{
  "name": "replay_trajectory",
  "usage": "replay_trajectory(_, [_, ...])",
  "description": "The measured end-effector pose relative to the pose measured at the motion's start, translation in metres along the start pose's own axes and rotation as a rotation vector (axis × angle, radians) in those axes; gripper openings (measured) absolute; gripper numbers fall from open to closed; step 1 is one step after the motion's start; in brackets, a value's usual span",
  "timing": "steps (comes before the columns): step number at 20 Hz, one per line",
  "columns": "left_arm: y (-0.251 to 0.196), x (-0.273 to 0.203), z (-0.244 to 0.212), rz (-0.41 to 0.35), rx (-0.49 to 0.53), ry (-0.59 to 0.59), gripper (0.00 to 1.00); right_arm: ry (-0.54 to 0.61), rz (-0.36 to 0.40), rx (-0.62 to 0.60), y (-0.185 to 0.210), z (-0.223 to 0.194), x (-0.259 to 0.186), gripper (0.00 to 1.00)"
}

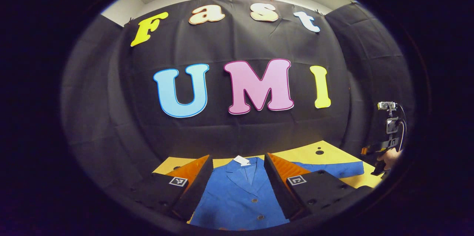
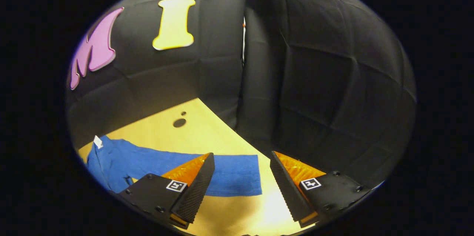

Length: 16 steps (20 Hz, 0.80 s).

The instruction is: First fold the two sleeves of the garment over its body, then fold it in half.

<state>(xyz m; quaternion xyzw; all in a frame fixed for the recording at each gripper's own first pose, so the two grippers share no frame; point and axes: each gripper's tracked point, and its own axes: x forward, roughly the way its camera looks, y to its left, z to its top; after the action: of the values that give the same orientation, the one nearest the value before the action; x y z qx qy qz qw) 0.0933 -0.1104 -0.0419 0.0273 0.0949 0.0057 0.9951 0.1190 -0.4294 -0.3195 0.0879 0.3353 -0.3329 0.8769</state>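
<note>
Garment (image 1: 237, 199), one blue jacket, is lying flat on the yellow surface (image 1: 303, 152) at lower centre, one sleeve (image 2: 229, 173) stretching right. Two claws, left claw (image 1: 237, 188) and right claw (image 2: 240, 191), are gaping wide, gripping nothing.

Both tongs, left (image 1: 237, 188) and right (image 2: 240, 191), have wedge-shaped fingers with ridged inner faces on black screwed blocks, each bearing a small square black-and-white marker. The right tongs (image 1: 389, 136) carry a looping cable.

Bare table (image 2: 207, 132) lies open beyond and to the right of the outstretched sleeve (image 2: 229, 175). The booth wall (image 2: 314, 99) closes the far side and right. The shirt (image 1: 237, 195) lies flat across the near table.
</note>
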Motion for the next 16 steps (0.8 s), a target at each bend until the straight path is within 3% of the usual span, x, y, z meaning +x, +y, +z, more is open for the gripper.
replay_trajectory(1, [-0.005,0.003,0.0,-0.008,-0.002,0.008,0.8,0.076,-0.008,0.005,-0.009,-0.017,0.01,0.96])
replay_trajectory(3, [-0.013,0.006,0.002,-0.025,-0.03,0.022,0.8,0.187,-0.021,0.019,-0.016,-0.038,0.025,0.97])
replay_trajectory(6, [-0.03,0.006,-0.003,-0.065,-0.117,0.071,0.8,0.246,-0.052,0.025,-0.018,-0.051,0.041,0.97])
replay_trajectory(9, [-0.03,0.005,-0.009,-0.051,-0.139,0.104,0.8,0.356,-0.062,0.081,-0.022,-0.068,0.047,0.97])
replay_trajectory(10, [-0.028,0.005,-0.008,-0.046,-0.145,0.106,0.8,0.311,-0.07,0.087,-0.023,-0.057,0.052,0.98])
replay_trajectory(12, [-0.028,0.005,-0.01,-0.042,-0.159,0.108,0.8,0.342,-0.065,0.084,-0.019,-0.066,0.047,0.87])
replay_trajectory(13, [-0.028,0.006,-0.012,-0.046,-0.171,0.112,0.8,0.319,-0.065,0.074,-0.02,-0.062,0.051,0.87])
replay_trajectory(14, [-0.029,0.007,-0.014,-0.05,-0.184,0.118,0.8,0.326,-0.044,0.071,-0.017,-0.063,0.053,0.98])
replay_trajectory(16, [-0.03,0.008,-0.021,-0.053,-0.223,0.139,0.8,0.336,-0.046,0.056,-0.012,-0.065,0.054,0.72])
